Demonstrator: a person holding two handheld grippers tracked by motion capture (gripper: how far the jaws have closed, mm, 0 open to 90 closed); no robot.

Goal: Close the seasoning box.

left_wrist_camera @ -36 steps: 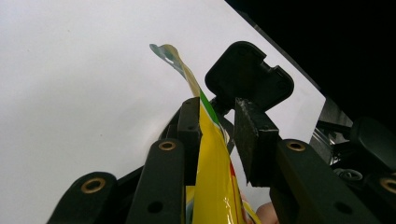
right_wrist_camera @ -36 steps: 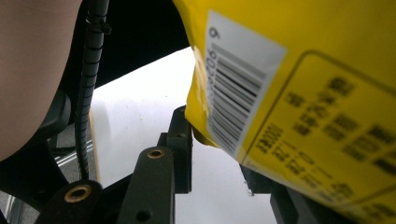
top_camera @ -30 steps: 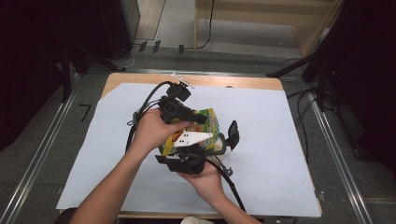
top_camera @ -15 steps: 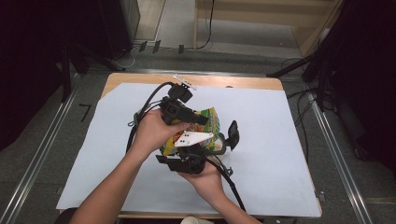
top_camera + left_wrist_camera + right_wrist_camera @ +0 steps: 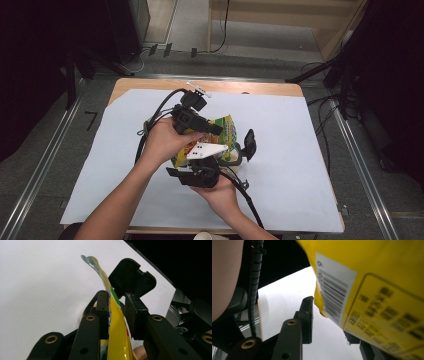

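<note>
A yellow and green snack bag [image 5: 227, 131] is held up over the white-covered table [image 5: 300, 165]. My left gripper [image 5: 212, 129] comes in from the left and is shut on the bag's upper edge. In the left gripper view the thin yellow bag [image 5: 116, 325] is pinched between my left gripper's [image 5: 116, 305] two pads. My right gripper [image 5: 232, 152] reaches up from below with its jaws either side of the bag. Its jaws have just been opening. In the right gripper view the left fingertip [image 5: 308, 307] stands apart from the bag's barcode corner [image 5: 332, 297], and the bag hides the other jaw.
White paper covers most of the wooden table [image 5: 250, 87]. Black cables [image 5: 160, 107] trail from both grippers across it. Metal rails [image 5: 45, 160] run along the floor at both sides. A black jaw pad [image 5: 132, 277] of the right gripper rises behind the bag in the left gripper view.
</note>
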